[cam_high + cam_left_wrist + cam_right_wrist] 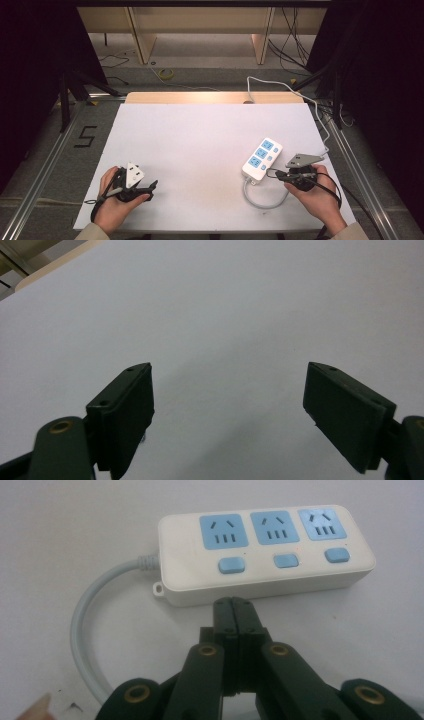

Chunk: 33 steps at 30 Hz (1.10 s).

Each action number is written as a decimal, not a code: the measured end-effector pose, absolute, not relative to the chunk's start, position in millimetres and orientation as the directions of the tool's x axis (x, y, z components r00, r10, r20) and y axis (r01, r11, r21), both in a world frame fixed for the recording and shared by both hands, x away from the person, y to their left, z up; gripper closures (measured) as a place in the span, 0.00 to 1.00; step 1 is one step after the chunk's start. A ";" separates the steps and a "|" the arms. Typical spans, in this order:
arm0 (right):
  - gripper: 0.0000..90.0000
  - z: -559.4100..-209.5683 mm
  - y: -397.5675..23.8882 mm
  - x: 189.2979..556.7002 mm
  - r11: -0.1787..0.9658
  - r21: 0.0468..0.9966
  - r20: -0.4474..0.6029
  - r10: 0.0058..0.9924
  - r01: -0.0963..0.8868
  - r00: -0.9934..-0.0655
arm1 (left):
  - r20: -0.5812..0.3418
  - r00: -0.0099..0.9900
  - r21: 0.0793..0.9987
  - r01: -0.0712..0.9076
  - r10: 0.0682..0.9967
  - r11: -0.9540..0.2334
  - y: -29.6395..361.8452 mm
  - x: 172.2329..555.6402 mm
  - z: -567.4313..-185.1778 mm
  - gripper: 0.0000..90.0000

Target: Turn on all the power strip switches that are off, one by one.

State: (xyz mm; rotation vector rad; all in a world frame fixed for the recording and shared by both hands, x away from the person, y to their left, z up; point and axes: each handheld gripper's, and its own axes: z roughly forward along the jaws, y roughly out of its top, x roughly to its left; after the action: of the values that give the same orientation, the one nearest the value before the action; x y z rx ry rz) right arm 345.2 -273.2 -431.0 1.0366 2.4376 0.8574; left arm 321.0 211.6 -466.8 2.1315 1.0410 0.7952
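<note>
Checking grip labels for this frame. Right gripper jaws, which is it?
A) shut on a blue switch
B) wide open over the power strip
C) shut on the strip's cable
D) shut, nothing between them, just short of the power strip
D: in the right gripper view the right gripper has its jaws pressed together with nothing between them, tips just short of the white power strip; its cable curves off to the side.

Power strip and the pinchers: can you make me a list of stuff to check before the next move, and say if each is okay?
1. Right gripper jaws shut, nothing between them: ok.
2. Right gripper's tips right by the power strip, touching or not: cannot tell.
3. Left gripper jaws open and empty: ok.
4. Power strip lies flat, sockets up: ok.
5. Its cable curls clear of the right gripper: ok.
6. Switches on or off: cannot tell.
</note>
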 end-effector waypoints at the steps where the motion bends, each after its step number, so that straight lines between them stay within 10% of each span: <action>1: 1.00 -430.1 -272.9 346.7 0.550 0.649 -0.086 0.740 0.526 -0.668 | 0.240 0.507 0.746 0.450 0.828 -0.491 211.5 321.1 -466.8 0.23; 33: 1.00 -421.3 -257.8 377.0 0.587 0.582 -0.063 0.723 0.562 -0.688 | 0.248 0.508 0.743 0.447 0.825 -0.498 208.1 321.4 -468.5 0.22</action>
State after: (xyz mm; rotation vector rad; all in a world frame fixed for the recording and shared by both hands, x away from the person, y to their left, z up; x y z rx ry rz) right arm 377.0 -257.8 -421.3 1.0518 2.5255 0.7757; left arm 321.4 208.1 -468.5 2.1397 1.0359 0.8012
